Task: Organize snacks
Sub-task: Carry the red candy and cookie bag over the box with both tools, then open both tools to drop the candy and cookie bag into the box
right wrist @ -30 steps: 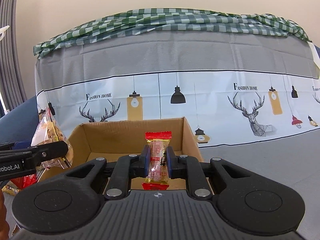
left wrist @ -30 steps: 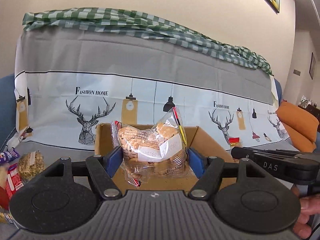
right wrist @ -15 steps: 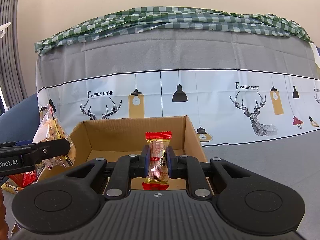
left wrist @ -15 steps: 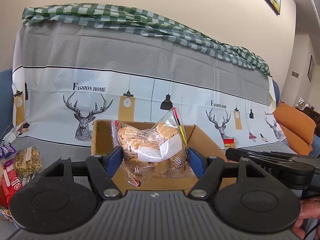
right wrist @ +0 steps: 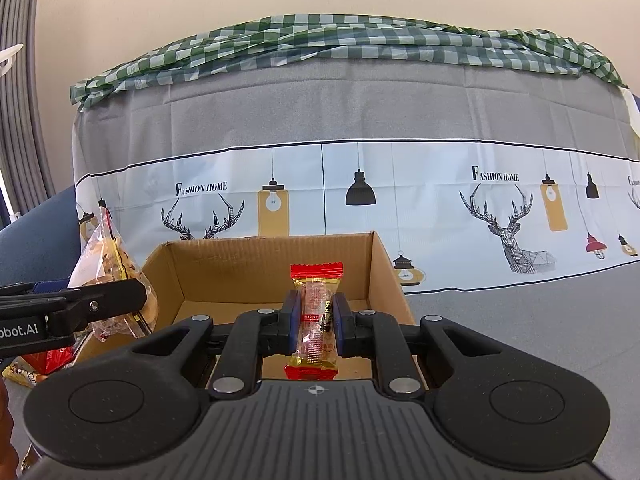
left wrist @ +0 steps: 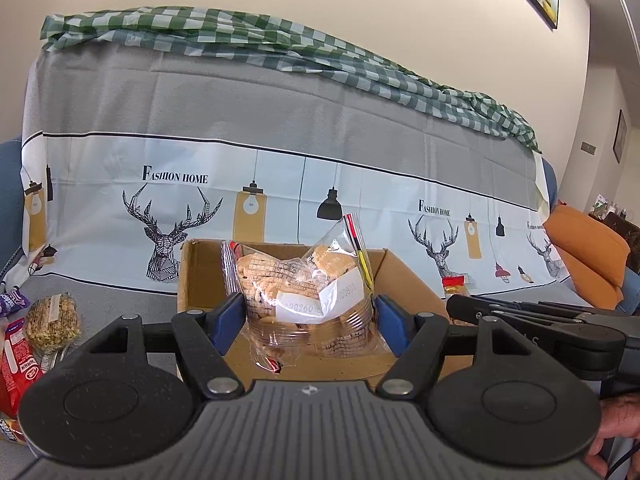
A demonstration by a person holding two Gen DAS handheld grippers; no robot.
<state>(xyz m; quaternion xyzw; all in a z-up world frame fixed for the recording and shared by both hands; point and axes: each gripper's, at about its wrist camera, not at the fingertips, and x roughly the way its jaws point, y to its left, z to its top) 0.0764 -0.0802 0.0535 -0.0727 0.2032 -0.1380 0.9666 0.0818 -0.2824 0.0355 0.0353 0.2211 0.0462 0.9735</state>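
My left gripper is shut on a clear zip bag of biscuits with a white label, held over the near edge of an open cardboard box. My right gripper is shut on a small candy bar in a clear wrapper with red ends, held upright above the same box. The bag of biscuits and the left gripper's finger show at the left of the right wrist view. The right gripper and its candy show at the right of the left wrist view.
Loose snacks lie left of the box: a grain bar, a red packet and a purple wrapper. Behind is a sofa back under a deer-print cloth and a green checked cloth. An orange cushion lies at right.
Both grippers have crept slightly closer to the box, each still holding its snack. The left wrist view has tilted a little, so the sofa back sits higher in frame.
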